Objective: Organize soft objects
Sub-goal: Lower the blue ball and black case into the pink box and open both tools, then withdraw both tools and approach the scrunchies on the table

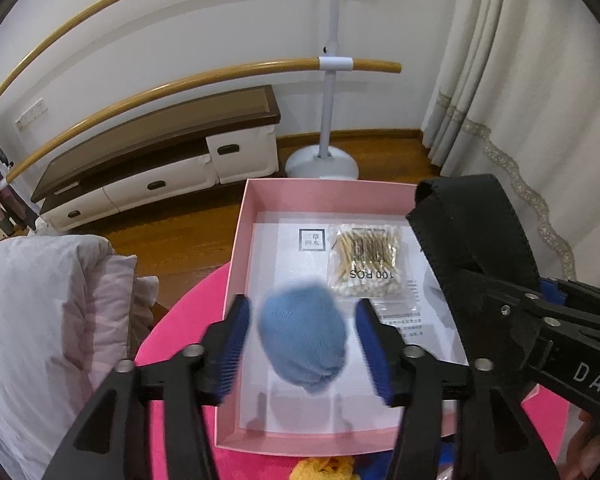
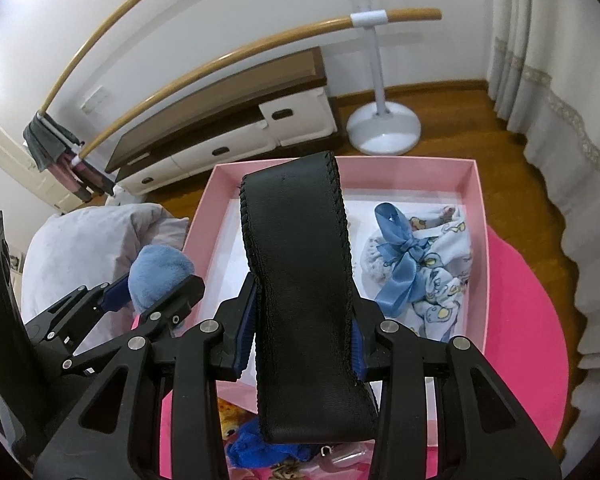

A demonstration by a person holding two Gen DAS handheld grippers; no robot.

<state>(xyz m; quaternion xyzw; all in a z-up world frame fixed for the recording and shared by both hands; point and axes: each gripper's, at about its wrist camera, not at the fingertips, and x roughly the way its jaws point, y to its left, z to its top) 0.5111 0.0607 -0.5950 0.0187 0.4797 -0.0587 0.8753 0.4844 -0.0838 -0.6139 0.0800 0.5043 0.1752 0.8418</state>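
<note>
Over the pink box (image 1: 236, 240) on the bright pink tabletop (image 1: 172, 332), my left gripper (image 1: 304, 340) stands released: in the lower centre of the left wrist view, the blue plush ball (image 1: 302, 344) sits blurred between the blue pads (image 1: 232, 344) with a gap on either side, touching neither.

In the centre of the right wrist view, my right gripper (image 2: 300, 328) is clenched on a folded black leather strap (image 2: 300, 260), which rises up across the frame and hides much of the box floor.

A bag of cotton swabs (image 1: 366, 260) lies on the printed sheet in the upper middle of the box, and a patterned baby cloth tied with a blue ribbon (image 2: 404, 256) lies at centre right of the right wrist view.

As I judge it, the ball may bounce or roll onto the swabs, or towards the left wall. The strap, gripped near its fold, could spring open on release and flop over the cloth or the rim. My two grippers hang near each other and could knock.
</note>
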